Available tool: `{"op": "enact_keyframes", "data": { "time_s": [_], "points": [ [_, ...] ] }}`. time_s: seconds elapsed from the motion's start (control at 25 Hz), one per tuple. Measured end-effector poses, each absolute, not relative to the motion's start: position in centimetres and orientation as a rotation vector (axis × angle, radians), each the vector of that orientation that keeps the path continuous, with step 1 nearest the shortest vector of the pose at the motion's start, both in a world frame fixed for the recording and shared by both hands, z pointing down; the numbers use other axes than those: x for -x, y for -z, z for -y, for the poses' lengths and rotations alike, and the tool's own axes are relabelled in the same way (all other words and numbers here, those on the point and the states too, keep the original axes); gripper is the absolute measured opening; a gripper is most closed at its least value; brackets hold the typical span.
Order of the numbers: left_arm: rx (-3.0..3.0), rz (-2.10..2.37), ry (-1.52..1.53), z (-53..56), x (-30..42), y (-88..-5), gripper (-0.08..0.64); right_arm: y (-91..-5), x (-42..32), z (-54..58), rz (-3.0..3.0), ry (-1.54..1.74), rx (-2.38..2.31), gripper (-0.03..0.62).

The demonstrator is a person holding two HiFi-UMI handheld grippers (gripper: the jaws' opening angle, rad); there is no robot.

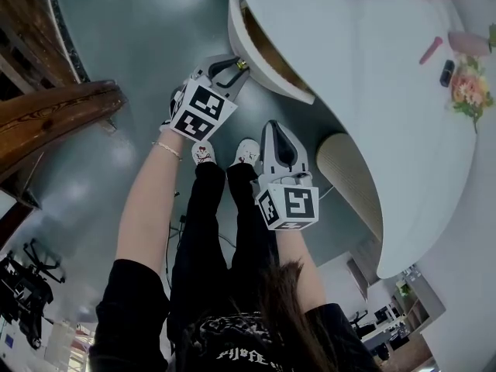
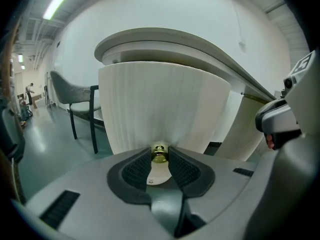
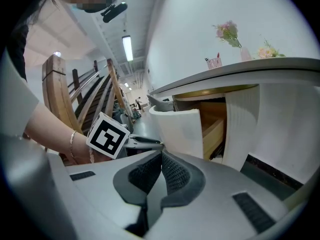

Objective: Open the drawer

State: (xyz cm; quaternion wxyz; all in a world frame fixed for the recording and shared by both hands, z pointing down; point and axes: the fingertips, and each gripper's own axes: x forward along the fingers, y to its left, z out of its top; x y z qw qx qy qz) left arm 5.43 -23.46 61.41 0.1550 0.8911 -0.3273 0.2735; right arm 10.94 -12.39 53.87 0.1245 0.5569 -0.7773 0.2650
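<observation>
Left gripper (image 1: 237, 67): its jaws are closed on the small brass knob (image 2: 159, 152); the ribbed pads press on it from both sides.
Right gripper (image 3: 161, 158): the jaws are together with nothing between them; it hangs beside the left one, apart from the desk, and does no work.
Drawer (image 1: 260, 56): it has a curved white front and sits under the edge of the white desk (image 1: 387, 130). It stands already partly out, and its wooden inside (image 3: 212, 129) shows in the right gripper view.
Step in hand: I judge it is the pull on the knob, with the drawer some way open.
How to do it well: pull straight along the line in which the drawer slides, not sideways and not downward. The knob is small and round, so the pads can slip off it. Grip firmly and move slowly and evenly.
Risk: the person's shoes (image 1: 203, 153) stand near the drawer front; probably a step back gives more room.
Not clear: how far the drawer can come out; no view shows its end.
</observation>
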Motion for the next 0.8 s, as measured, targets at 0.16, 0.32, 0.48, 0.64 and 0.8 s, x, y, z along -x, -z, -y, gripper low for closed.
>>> {"op": "enact_keyframes", "data": {
  "time_s": [0.16, 0.32, 0.48, 0.64, 0.8],
  "points": [
    [-2.548, 0.952, -0.782, 22.8, -4.7, -61.4, 0.118, -53.8, -10.6, 11.7, 2.257, -0.787, -1.632, 0.026],
    [-2.544, 0.945, -0.786, 22.3, -4.2, -61.4, 0.118, -53.6, -10.2, 11.3, 2.255, -0.791, -1.632, 0.026],
    [-2.538, 0.944, -0.789, 22.1, -4.0, -61.5, 0.118, -53.5, -9.8, 11.3, 2.254, -0.784, -1.639, 0.026],
    [-2.544, 0.928, -0.809, 21.5, -3.2, -61.5, 0.118, -53.3, -9.3, 11.0, 2.252, -0.787, -1.644, 0.026],
    [-2.568, 0.905, -0.834, 20.9, -2.3, -61.4, 0.118, -53.1, -8.6, 10.5, 2.25, -0.783, -1.633, 0.026]
  ]
}}
